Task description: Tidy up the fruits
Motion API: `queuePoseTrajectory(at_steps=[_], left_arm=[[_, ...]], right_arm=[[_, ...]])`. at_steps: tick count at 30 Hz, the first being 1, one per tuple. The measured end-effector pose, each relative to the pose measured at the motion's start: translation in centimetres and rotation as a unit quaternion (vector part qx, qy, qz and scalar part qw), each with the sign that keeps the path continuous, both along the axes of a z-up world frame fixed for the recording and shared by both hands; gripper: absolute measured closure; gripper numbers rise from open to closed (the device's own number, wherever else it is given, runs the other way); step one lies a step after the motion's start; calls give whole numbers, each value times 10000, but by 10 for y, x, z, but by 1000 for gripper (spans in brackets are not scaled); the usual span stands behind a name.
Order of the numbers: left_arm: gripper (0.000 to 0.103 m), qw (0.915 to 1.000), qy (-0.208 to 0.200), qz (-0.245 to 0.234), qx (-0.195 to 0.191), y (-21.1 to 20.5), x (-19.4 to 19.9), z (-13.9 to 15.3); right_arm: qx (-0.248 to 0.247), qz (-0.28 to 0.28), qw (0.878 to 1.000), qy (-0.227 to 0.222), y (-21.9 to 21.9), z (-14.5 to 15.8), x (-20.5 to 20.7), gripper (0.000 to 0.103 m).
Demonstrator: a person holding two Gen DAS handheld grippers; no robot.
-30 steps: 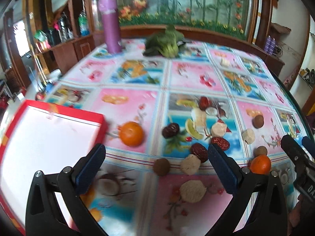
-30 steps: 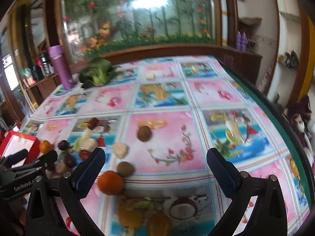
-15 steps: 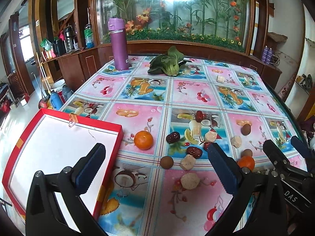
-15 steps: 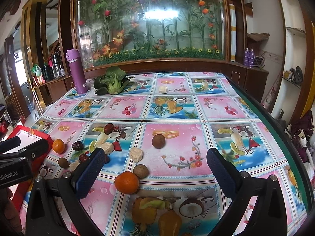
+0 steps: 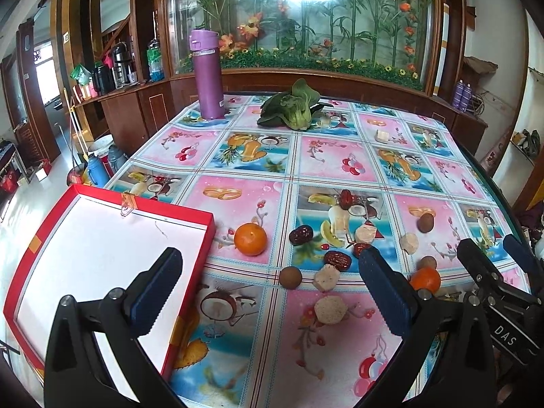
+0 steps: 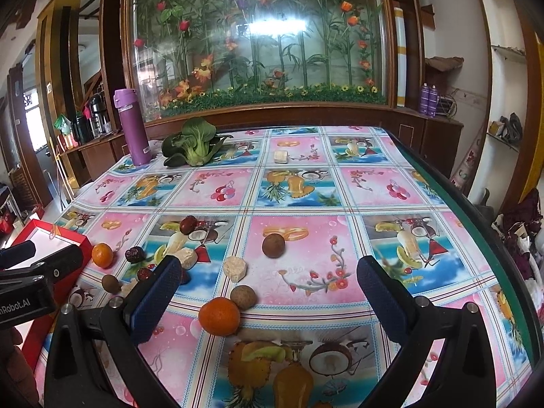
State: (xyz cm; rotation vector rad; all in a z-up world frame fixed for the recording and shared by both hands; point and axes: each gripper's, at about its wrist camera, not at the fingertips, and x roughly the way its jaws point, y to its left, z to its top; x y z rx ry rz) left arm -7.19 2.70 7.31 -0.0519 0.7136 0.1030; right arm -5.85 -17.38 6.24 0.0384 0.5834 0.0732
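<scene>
Small fruits lie scattered on a fruit-print tablecloth [image 5: 333,156]. One orange [image 5: 250,239] sits beside a red-rimmed white tray [image 5: 81,255] at the table's left edge. A second orange [image 6: 219,316] lies near the right gripper, with brown round fruits [image 6: 273,245], red dates [image 5: 301,234] and pale chunks [image 5: 330,310] around. My left gripper [image 5: 268,292] hovers open above the near table edge, holding nothing. My right gripper [image 6: 267,301] is open too, above the second orange and slightly behind it. In the left wrist view the right gripper [image 5: 493,258] shows at far right.
A purple bottle [image 5: 206,74] and a green leafy vegetable [image 5: 292,108] stand at the table's far side. A wooden cabinet with a flower-painted glass panel [image 6: 258,40] runs behind. The table's right rim [image 6: 469,204] is dark green. A hand [image 6: 17,367] holds the left gripper.
Both grippers have pulled back and risen from the table, so the view widens and the fruits look farther off. Both stay open. No fruit has moved.
</scene>
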Motion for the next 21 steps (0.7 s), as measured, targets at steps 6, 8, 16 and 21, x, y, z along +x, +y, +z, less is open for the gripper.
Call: queuePoseTrajectory(at_steps=[6, 8, 16, 21], left_arm=[[0, 10000, 29, 23, 17, 3, 1, 0], [0, 10000, 80, 4, 19, 5, 1, -2], [0, 9993, 214, -161, 249, 44, -23, 1], [0, 9980, 263, -216, 527, 65, -45, -5]], right_arm=[[14, -2, 10000, -5, 0, 0, 0, 1], [16, 17, 10000, 0, 1, 1, 0, 1], [104, 376, 9992, 129, 0, 4, -6, 1], [7, 752, 9965, 371, 4, 2, -7, 1]])
